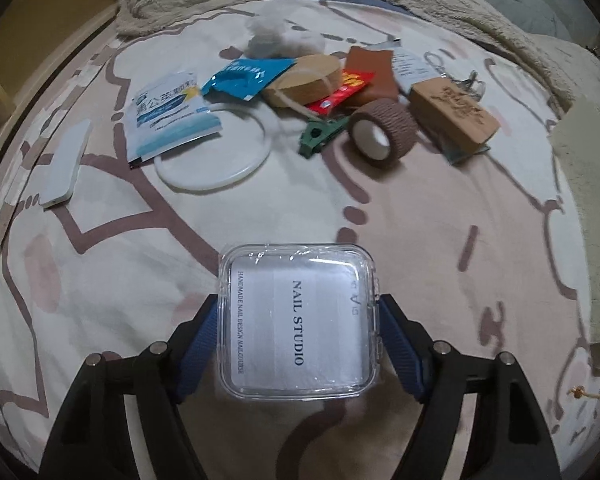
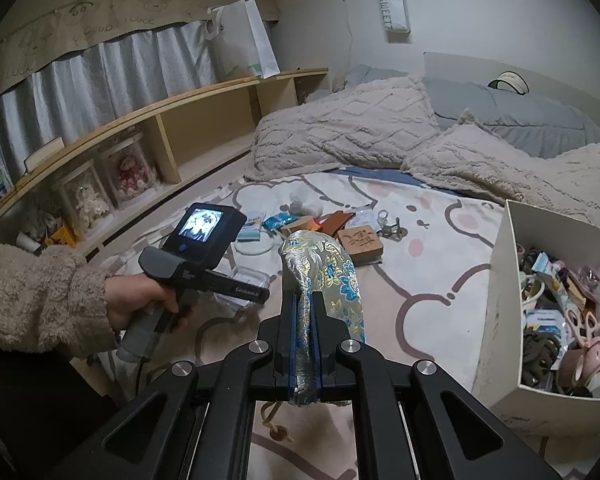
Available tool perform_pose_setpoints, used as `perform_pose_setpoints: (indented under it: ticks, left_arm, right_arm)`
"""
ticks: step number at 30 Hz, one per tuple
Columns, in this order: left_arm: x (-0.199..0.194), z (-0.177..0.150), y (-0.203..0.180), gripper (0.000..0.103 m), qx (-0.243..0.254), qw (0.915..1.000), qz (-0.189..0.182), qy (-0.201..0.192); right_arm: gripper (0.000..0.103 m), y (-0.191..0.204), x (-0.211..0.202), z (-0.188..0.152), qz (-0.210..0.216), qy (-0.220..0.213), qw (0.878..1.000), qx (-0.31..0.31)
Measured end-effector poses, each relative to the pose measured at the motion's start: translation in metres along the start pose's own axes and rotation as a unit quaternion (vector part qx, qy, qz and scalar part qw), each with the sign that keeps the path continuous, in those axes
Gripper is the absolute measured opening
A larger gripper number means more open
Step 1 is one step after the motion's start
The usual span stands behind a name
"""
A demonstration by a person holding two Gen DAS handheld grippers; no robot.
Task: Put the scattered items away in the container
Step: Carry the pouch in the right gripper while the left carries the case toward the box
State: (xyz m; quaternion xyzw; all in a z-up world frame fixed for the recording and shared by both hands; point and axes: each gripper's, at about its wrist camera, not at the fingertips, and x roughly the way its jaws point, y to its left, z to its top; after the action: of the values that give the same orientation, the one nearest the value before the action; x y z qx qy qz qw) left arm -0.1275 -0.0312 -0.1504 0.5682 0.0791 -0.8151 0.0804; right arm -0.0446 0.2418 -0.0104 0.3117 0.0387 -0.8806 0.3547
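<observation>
The clear plastic case (image 1: 298,320) on the bed (image 1: 420,240) is clamped by the left claw (image 1: 300,344) while a brocade pouch (image 2: 324,280) is held pinched in the right claw (image 2: 305,344), evidently for the white box (image 2: 508,300).

The clear plastic case (image 1: 298,320) near the camera reads "NAIL STUDIO" and "HANDMADE NAIL DESIGN NAILCOURSE". The far wall's white paper bag (image 2: 394,8) says "SWEETZ". The curtain valance (image 2: 112,20) on the left seems to read "GOOD LUCK".
</observation>
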Motion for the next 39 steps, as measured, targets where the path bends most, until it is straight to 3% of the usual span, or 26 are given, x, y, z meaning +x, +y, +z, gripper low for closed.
perform_pose_setpoints:
  ticks: [15, 29, 39]
  left_arm:
    - [-0.078, 0.014, -0.057, 0.077, 0.081, 0.9932, -0.046, -0.070]
    - [-0.137, 0.020, -0.109, 0.077, 0.111, 0.9829, -0.087, -0.118]
    - [-0.184, 0.024, -0.170, 0.077, 0.161, 0.9669, -0.130, -0.149]
  right_arm:
    - [0.007, -0.017, -0.021, 0.022, -0.011, -0.027, 1.000, 0.007]
    - [0.007, -0.057, -0.054, 0.034, -0.058, -0.043, 0.997, 0.026]
    - [0.007, -0.094, -0.089, 0.043, -0.100, -0.066, 0.992, 0.044]
